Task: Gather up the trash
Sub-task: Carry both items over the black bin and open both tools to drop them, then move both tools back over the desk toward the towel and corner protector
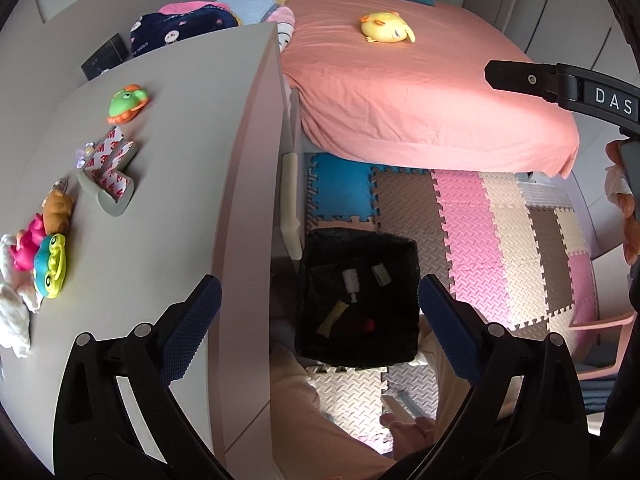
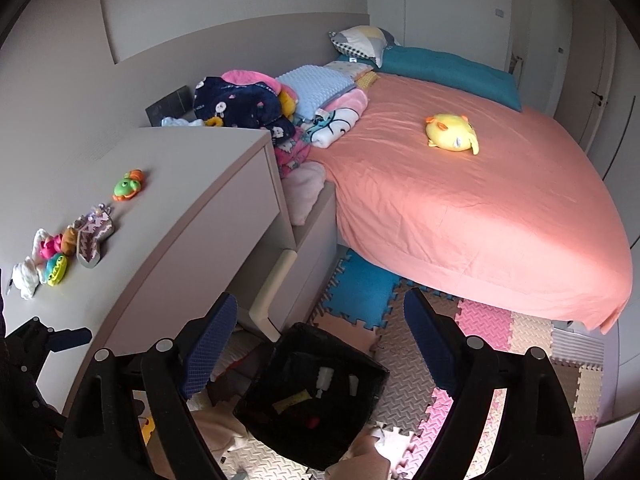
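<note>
1. The left gripper (image 1: 320, 312) stands wide open with nothing between its jaws, and it hangs above the black bin (image 1: 358, 300) on the floor mats.
2. The right gripper (image 2: 320, 344) is also wide open and empty, pointing down at the same bin.
3. The bin stands just beside the desk (image 1: 160, 168) and near the bed (image 1: 420, 92). Inside I count about four pieces of trash (image 1: 350, 280): two white pieces, one yellow strip and one small red thing.
4. I judge that the drop is done, so the next good step is to go back to the desk for more.
5. On the desk the crumpled white tissue (image 1: 12, 312) and the adhesive backing strips (image 1: 110, 168) look like trash. I count four small toys (image 1: 50, 264) there; these should stay.
6. To do it well, close the jaws only on the tissue, without pushing the toys beside it.
</note>
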Motion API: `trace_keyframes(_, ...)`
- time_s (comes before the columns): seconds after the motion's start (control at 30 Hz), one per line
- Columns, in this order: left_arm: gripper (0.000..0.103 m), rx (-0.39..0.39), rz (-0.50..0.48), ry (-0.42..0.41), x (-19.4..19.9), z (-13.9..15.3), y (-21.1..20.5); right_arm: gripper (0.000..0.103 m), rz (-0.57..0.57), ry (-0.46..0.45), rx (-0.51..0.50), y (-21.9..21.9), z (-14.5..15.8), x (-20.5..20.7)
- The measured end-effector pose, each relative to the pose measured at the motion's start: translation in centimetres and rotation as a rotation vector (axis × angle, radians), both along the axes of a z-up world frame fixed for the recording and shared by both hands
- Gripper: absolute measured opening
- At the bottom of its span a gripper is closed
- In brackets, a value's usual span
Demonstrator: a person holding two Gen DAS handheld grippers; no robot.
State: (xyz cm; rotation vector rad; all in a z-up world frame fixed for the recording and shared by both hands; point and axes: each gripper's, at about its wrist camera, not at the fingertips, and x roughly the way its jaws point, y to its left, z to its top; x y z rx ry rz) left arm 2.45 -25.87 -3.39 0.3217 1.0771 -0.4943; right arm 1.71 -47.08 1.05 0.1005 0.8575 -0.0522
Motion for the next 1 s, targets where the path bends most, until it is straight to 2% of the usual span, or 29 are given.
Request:
trace_keyframes(0.47, 0.095, -0.005, 0.084, -0.022, 0.2, 0.7, 3.7, 0.085, 0.111, -0.041, 0.037, 5.1, 0.8, 0.9)
trace_keyframes(1.0, 0.095, 0.034, 0.235, -0.061, 0.9, 1.6, 11.4, 0.085, 0.260, -0.022, 0.054, 12.9, 0.2, 3.6)
